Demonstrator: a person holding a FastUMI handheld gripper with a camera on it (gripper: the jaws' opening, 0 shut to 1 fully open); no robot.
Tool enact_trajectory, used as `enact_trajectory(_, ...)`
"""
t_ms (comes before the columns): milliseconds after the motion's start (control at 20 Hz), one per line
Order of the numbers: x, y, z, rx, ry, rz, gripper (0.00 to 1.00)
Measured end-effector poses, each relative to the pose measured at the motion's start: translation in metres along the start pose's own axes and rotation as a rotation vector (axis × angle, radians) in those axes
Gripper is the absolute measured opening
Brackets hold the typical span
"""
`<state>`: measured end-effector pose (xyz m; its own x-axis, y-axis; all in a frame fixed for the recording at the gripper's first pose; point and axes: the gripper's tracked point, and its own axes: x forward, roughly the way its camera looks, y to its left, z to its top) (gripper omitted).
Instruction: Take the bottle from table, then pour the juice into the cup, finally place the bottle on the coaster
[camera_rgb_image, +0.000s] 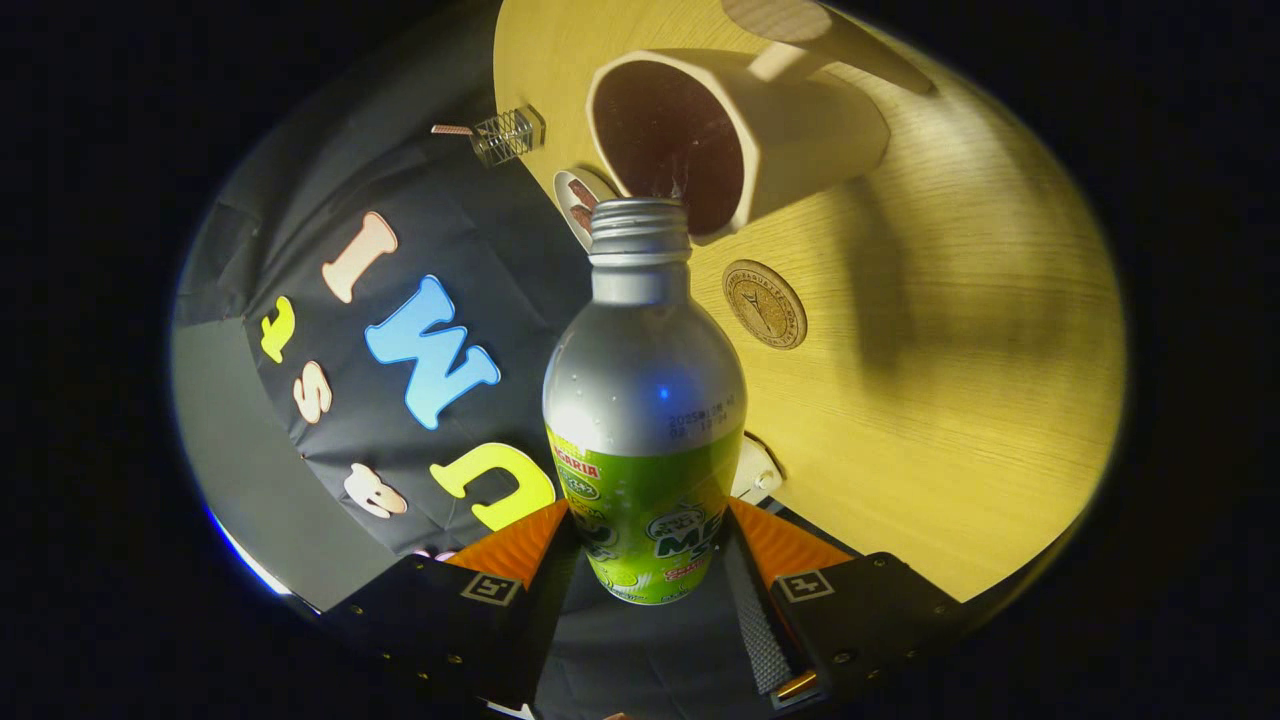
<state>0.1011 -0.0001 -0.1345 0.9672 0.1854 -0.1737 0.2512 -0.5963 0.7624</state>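
The gripper (648, 545) is clamped on the bottle (645, 400), one finger pressed to each side of its green-labelled lower body — the silver shoulder and threaded, uncapped neck reach out ahead of the fingers. Just past the bottle's mouth is the open rim of the white cup (735, 135), dark inside, standing on the wooden table (950, 400). Beside the neck a round coaster (764, 304) lies flat on the wood — near the cup, apart from it.

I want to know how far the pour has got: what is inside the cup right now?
The cup holds dark liquid. The bottle, gripped between both fingers of the gripper, has its open threaded mouth at the cup's rim, covering the near edge. How deep the liquid is cannot be judged.
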Motion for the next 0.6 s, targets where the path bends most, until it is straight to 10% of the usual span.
enact_trajectory(600,-0.002,0.012,0.0,0.065,0.001,0.001,0.78)
